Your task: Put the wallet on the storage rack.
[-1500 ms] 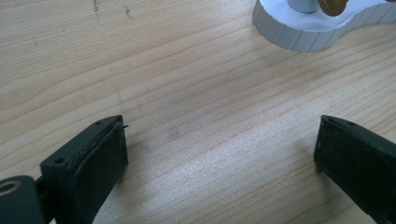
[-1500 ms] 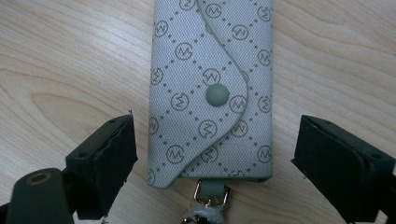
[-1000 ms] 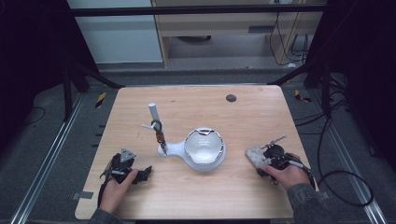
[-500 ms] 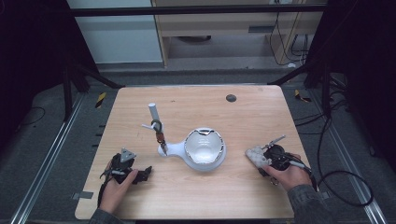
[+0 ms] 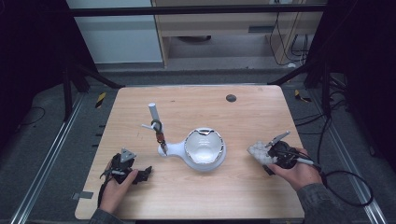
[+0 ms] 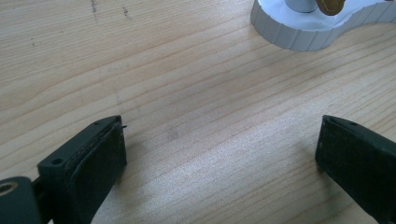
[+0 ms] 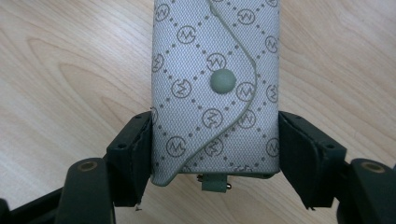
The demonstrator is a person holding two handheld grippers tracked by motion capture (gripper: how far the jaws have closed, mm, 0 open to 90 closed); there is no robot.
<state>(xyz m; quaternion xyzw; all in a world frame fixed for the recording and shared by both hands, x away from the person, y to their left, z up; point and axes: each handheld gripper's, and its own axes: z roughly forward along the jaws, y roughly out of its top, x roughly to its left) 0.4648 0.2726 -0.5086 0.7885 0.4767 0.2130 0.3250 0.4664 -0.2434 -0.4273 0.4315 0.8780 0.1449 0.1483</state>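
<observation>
A small grey pouch [image 7: 215, 88], quilted with a printed monogram and closed by a flap with a snap button, is clamped across its width by the right hand-held gripper [image 7: 215, 154]. The jaws have just been closing and now press on both long sides of the pouch, with the short end and its little metal ring left toward the gripper body. The grip appears to be taken on the narrow sides so that the flap and snap stay facing up and free.

In the high view the pouch [image 5: 258, 151] is seen near the right edge of the worktop [image 5: 196, 196], toward the near right corner, pinched by the right hand-held gripper [image 5: 267, 154]. Whether it rests on the wood or is already just clear of it cannot be told.

The left hand-held gripper [image 5: 142, 173] is held near the near left corner of the worktop with its jaws wide apart and nothing between them; bare wood is seen between them in the left gripper view [image 6: 219, 154]. It seems parked there to keep out of the way.

At the middle of the worktop a white stand [image 5: 196, 154] is placed with a round dish set in its base, and beside it an upright post [image 5: 153, 113] carrying a hook from which a small brown tag hangs. The dish is probably the intended place for the pouch.
</observation>
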